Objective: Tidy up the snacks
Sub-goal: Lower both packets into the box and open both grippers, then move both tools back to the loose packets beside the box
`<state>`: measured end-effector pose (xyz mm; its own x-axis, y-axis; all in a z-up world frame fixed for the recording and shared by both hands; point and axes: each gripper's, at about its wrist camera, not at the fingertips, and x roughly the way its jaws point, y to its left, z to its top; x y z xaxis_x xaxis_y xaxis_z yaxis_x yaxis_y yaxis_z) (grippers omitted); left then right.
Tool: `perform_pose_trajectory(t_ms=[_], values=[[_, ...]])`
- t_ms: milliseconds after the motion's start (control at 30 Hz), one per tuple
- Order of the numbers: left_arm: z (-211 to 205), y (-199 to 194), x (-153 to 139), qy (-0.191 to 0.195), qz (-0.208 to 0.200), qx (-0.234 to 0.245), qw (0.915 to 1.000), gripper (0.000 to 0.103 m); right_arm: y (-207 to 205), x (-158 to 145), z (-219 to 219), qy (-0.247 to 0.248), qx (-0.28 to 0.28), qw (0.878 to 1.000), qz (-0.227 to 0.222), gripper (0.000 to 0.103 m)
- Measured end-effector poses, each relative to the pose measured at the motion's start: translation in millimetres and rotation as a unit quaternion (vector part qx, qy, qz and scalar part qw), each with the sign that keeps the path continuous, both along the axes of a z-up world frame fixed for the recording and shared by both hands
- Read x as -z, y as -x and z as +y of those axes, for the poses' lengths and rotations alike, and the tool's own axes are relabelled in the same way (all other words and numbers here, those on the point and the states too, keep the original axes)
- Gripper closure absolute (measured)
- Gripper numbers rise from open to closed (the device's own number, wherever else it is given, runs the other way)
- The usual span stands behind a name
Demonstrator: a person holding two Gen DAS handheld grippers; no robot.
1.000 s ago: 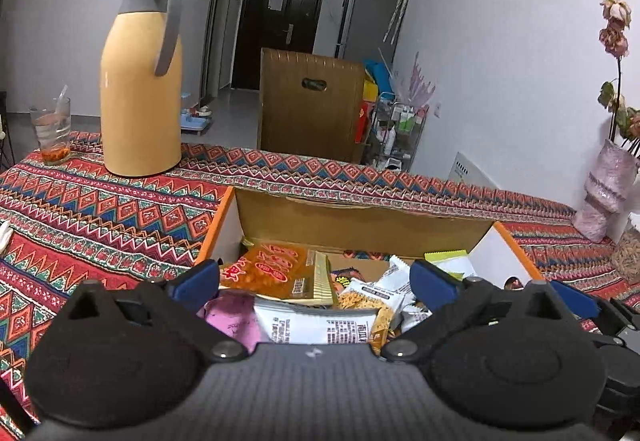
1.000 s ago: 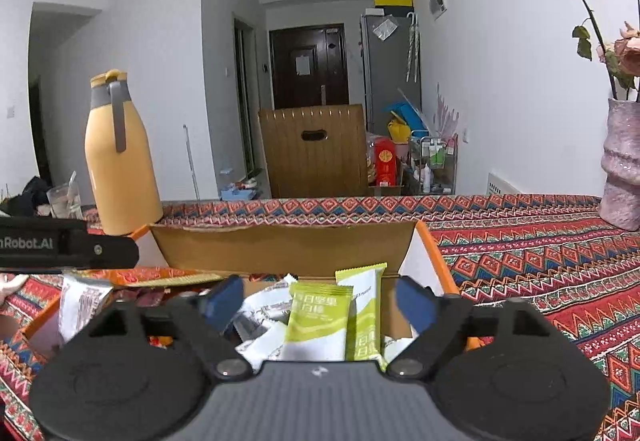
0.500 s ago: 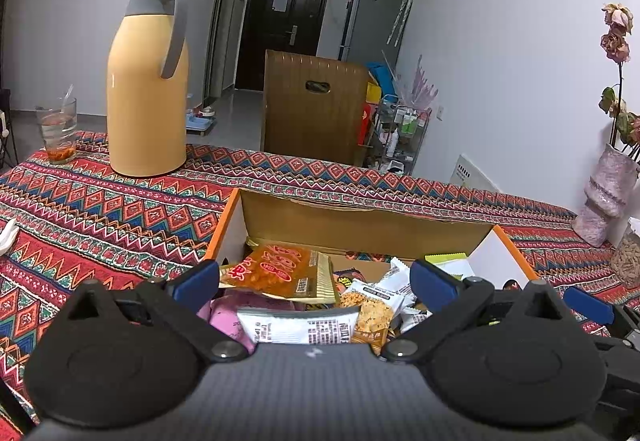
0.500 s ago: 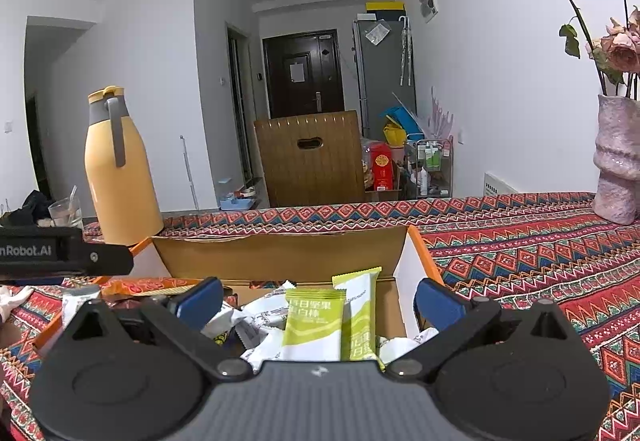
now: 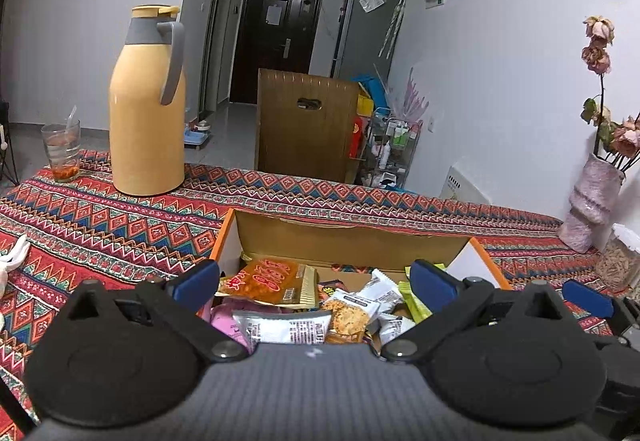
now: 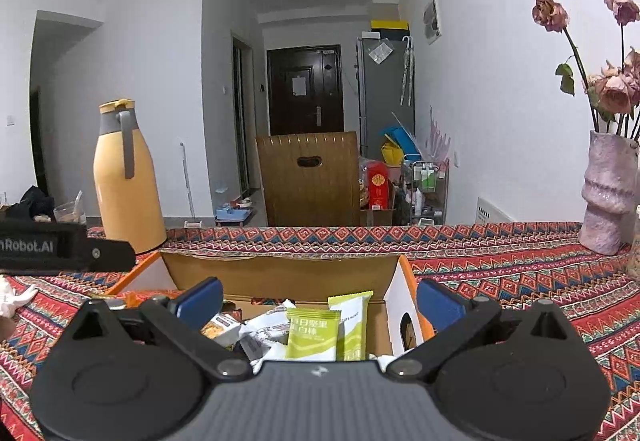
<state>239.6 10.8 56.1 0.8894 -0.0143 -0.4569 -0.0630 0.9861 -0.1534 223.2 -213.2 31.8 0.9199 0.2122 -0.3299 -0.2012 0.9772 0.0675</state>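
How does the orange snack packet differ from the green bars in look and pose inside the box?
The orange snack packet is wide, with red print and a striped edge, and lies fairly flat on the pile at the box's left side. The green bars are narrow, lime with white characters, and stand upright near the right wall, one behind the other. The orange packet is single; the green bars are a pair. All are sealed and sit inside the same box, ungripped.

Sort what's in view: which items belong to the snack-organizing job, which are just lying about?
Job:
cardboard box
orange snack packet
green bar packets
white wrappers
left tongs and right tongs, both open and empty

Lying about:
yellow thermos
glass
vase of dried roses
patterned tablecloth
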Motion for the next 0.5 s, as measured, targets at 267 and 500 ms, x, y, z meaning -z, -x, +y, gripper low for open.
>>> perform_pose_trajectory(t_ms=[267,500], values=[[3,22,-9,-0.008,0.001,-0.003,1.0,0.0,24,-4,-6,0.001,0.0,1.0,0.002,0.0],[8,40,-4,-0.022,0.013,-0.004,0.9997,0.0,44,2,-11,0.007,-0.002,1.0,0.018,0.0]])
